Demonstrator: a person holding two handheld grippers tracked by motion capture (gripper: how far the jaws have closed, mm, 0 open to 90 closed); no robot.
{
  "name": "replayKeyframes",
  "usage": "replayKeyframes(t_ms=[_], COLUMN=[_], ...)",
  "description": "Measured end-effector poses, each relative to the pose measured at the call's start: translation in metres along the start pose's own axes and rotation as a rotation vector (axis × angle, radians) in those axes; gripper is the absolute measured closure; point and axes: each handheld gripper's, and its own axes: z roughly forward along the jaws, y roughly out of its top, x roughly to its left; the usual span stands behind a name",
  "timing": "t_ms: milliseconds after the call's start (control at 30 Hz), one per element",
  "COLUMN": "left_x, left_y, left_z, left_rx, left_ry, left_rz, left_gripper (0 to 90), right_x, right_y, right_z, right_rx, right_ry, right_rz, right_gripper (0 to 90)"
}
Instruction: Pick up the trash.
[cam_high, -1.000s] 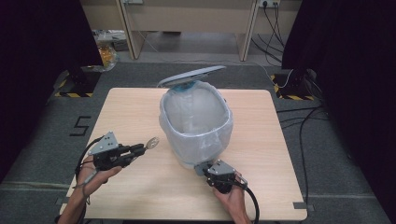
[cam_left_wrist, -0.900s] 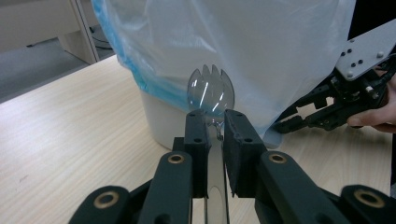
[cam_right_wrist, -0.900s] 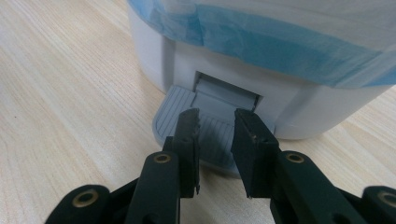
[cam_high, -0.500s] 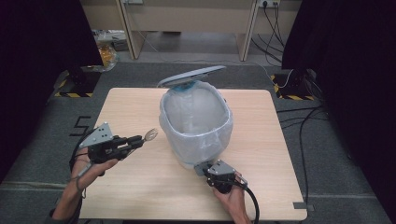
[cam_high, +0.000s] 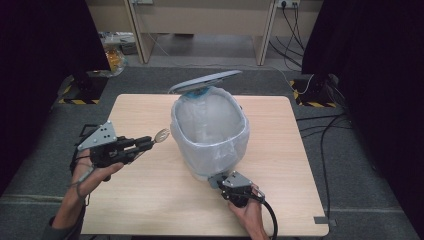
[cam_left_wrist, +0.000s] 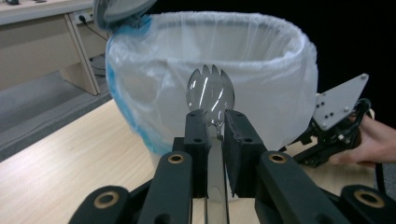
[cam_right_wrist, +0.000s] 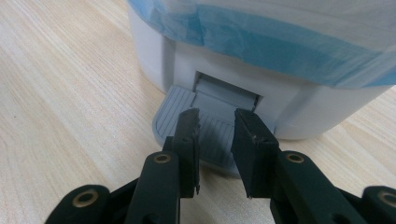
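Spork (cam_high: 161, 135), clear plastic, clamped by its handle between the closed left tongs (cam_high: 145, 143); held level above the left half of the desk (cam_high: 150, 210), tines just short of the bin (cam_high: 210, 130) rim. Bin lined with a white bag, lid (cam_high: 205, 81) tilted up at the far side, mouth unobstructed. Right tongs (cam_right_wrist: 215, 122) narrowed as far as they go, gripping nothing, pressed down on the grey pedal (cam_right_wrist: 180, 109) at the bin's base. Pale wood desk bare to left, right and near edge. Grey floor, dark curtains at both sides, cables at right.
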Motion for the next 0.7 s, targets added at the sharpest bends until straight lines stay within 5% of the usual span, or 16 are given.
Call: replayKeyframes(t_ms=[700], left_x=[-0.015], left_y=[0.057], left_z=[0.034], left_rx=[-0.038], left_ry=[-0.080], left_rz=[0.047], left_gripper=[79.5], right_x=[0.000], right_y=[0.000], right_z=[0.000], right_rx=[-0.002], right_ry=[-0.001], right_rz=[-0.005], right_gripper=[70.9])
